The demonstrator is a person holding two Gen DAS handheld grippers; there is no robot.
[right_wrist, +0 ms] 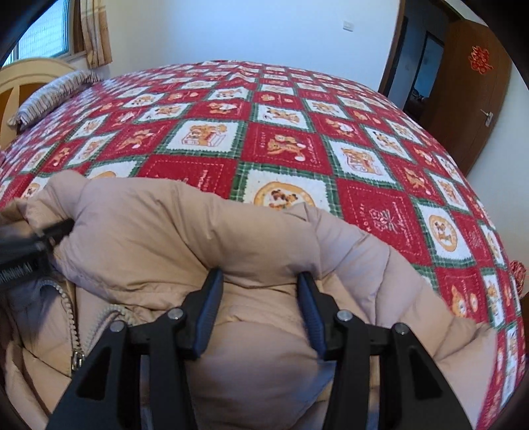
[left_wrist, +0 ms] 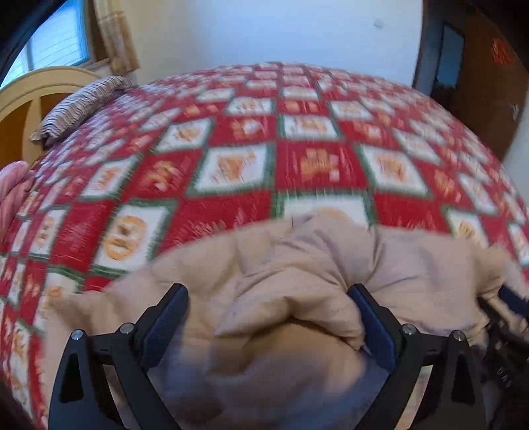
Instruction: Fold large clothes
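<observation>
A beige puffer jacket [right_wrist: 158, 231] lies bunched at the near edge of a bed with a red, white and green patchwork quilt [right_wrist: 281, 145]. Its zipper [right_wrist: 71, 307] shows at lower left. My right gripper [right_wrist: 261, 281] has its jaws apart with a thick fold of jacket filling the gap between them. In the blurred left wrist view, my left gripper [left_wrist: 267, 297] also has its jaws wide apart with bunched jacket [left_wrist: 297, 264] between them. The left gripper's tip shows in the right wrist view [right_wrist: 56, 230] at the jacket's left end.
A striped pillow [right_wrist: 53, 89] and a yellow headboard [right_wrist: 20, 79] stand at the far left, with a window and curtain [right_wrist: 96, 29] behind. A brown door [right_wrist: 469, 96] stands open at the right. The white wall lies beyond the bed.
</observation>
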